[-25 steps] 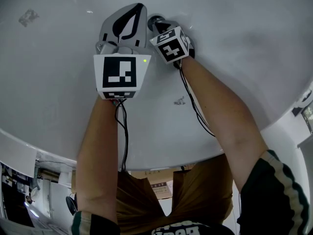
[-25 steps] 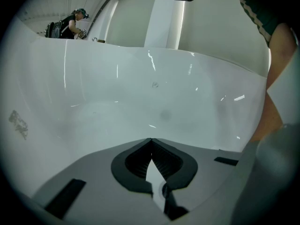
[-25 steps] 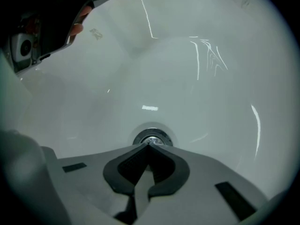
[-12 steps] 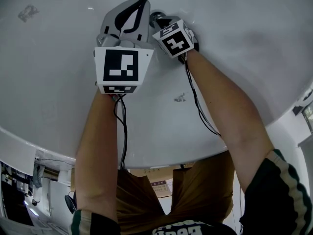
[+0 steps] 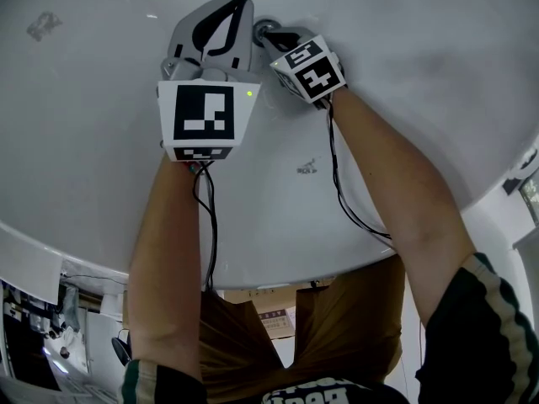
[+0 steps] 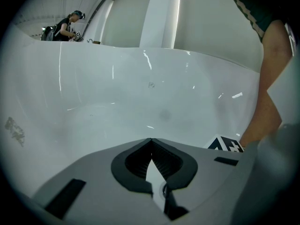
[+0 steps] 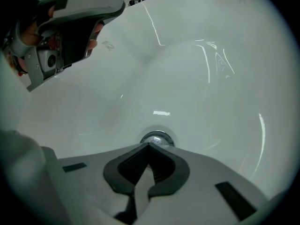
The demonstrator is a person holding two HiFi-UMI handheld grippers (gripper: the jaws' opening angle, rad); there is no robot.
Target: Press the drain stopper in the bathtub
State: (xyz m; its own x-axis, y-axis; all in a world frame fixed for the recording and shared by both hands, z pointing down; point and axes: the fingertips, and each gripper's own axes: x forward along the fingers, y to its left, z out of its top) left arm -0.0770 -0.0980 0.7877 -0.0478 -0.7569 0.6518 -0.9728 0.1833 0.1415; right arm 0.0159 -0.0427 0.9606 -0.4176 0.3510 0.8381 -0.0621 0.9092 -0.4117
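Observation:
A round chrome drain stopper sits in the white bathtub floor; in the head view the drain stopper peeks out at the top centre. My right gripper is shut, its tips right at the stopper's near edge; contact cannot be told. In the head view the right gripper shows mostly as its marker cube. My left gripper hovers just left of the drain, shut with nothing in it. In the left gripper view its shut tips face the tub's far wall.
The white tub's curved wall rises all around. Small grey marks dot the tub floor. Beyond the tub rim a distant person stands. Cardboard boxes lie on the floor by my legs.
Both grippers have crept a little farther up the view toward the drain; the right marker cube shifted slightly right. Both stay shut.

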